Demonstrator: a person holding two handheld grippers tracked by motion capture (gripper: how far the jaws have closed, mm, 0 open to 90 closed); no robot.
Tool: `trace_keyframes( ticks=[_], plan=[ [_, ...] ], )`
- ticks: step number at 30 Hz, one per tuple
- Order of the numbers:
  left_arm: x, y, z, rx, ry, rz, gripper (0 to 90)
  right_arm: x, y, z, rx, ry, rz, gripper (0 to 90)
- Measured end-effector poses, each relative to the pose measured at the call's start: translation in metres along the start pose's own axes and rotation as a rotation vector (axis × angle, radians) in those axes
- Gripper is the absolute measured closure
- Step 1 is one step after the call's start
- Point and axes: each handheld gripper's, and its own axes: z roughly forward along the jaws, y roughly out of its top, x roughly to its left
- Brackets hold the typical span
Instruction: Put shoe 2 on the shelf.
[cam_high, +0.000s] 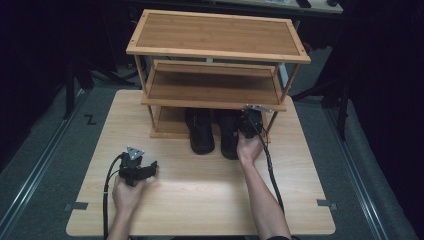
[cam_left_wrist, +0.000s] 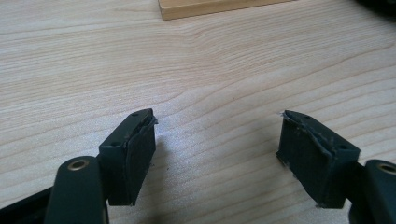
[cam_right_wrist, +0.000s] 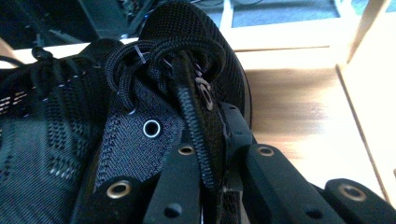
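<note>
The right tongs (cam_right_wrist: 212, 182) are clenched on the upper edge of the right-hand shoe (cam_high: 231, 134), pinching the mesh beside the laces (cam_right_wrist: 154, 60) close to an eyelet. In the high view these tongs (cam_high: 248, 124) sit at the mouth of the bottom tier of the wooden shoe rack (cam_high: 215, 50), with the person's right hand (cam_high: 248, 149) just behind them. The shoe they grip stands on the desk (cam_high: 200, 195) with its toe under the rack's lowest shelf and its heel sticking out toward the person. A second black shoe (cam_high: 200, 131) lies just beside it on the left, placed the same way.

The left tongs (cam_left_wrist: 215, 144) are released, jaws wide apart with nothing between them, hanging low over bare desk. In the high view they (cam_high: 142, 169) rest near the left front of the desk, well apart from the shoes.

The shoe looks light and soft: knitted mesh upper, floppy laces, a firmer sole underneath. A pinch on the thin mesh will likely let the fabric stretch and the shoe swing or tilt when moved. The heel collar or the side wall near the sole seems a stiffer, surer place to hold. The laces could snag on the rack's frame.
</note>
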Motion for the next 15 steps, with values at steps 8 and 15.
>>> trace_keyframes(
  ticks=[8,15],
  plan=[
    [-0.0002,-0.0001,-0.0001,-0.001,-0.001,0.0,27.7,0.0054,-0.001,0.0068,-0.04,-0.07,-0.018,85.9],
    [-0.0002,0.0003,0.0002,0.0,-0.002,0.0,27.8,0.0026,-0.0025,0.0092,-0.048,-0.13,-0.092,72.6]
  ],
)
